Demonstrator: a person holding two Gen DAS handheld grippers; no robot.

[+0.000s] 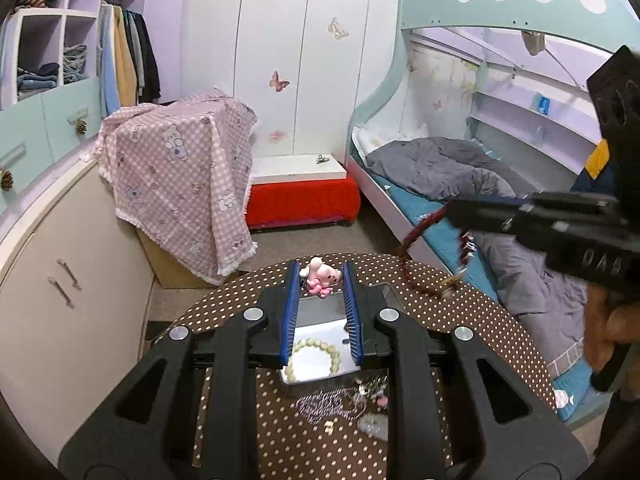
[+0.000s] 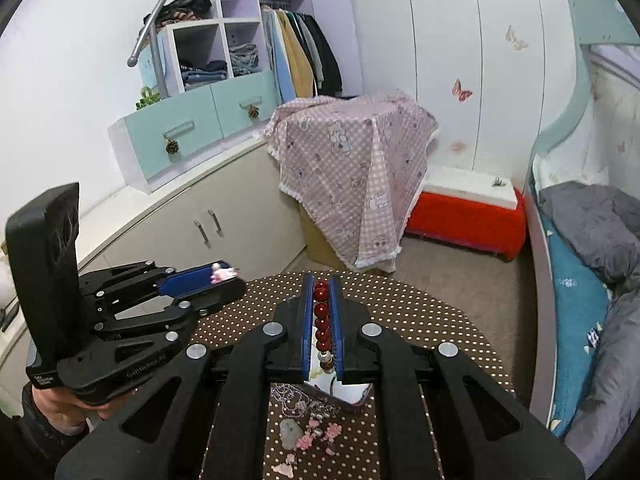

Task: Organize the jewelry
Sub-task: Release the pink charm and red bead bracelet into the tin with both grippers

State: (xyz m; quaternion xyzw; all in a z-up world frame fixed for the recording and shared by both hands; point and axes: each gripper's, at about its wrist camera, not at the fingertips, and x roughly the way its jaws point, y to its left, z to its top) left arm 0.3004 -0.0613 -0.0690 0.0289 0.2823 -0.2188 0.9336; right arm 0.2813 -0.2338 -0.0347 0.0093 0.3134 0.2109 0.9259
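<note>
Brown polka-dot cloth covers the round table (image 1: 460,312), and nearest the left wrist camera a heap of loose jewelry (image 1: 344,400) lies on it: silvery chains, small pink charms and a grey oval piece, all tangled so the items are hard to separate. Just beyond the heap sits a shallow mirror-bottomed tray (image 1: 316,376) holding a pale green bead bracelet (image 1: 316,356), which lies flat in the tray's near end as a closed ring. Above the tray the left gripper (image 1: 320,280) has its blue-padded fingers pinched on a pink plush charm (image 1: 320,278) at the very tips, the charm's cream end uppermost. From the right wrist view, the right gripper (image 2: 321,312) is pressed together on a red bead bracelet (image 2: 322,318), a row of dark red beads running lengthwise between the pads along the fingers; the left view shows the rest of that strand hanging in a loop from the tips down toward the table's far edge (blurred there). White lettering on the left gripper body reads roughly "GenRobot.AI" in the right view. Farther off stand a pink checked cloth (image 1: 180,176) draped over a box, a red bench (image 1: 304,200) and a bunk bed (image 1: 460,172) with grey bedding.
</note>
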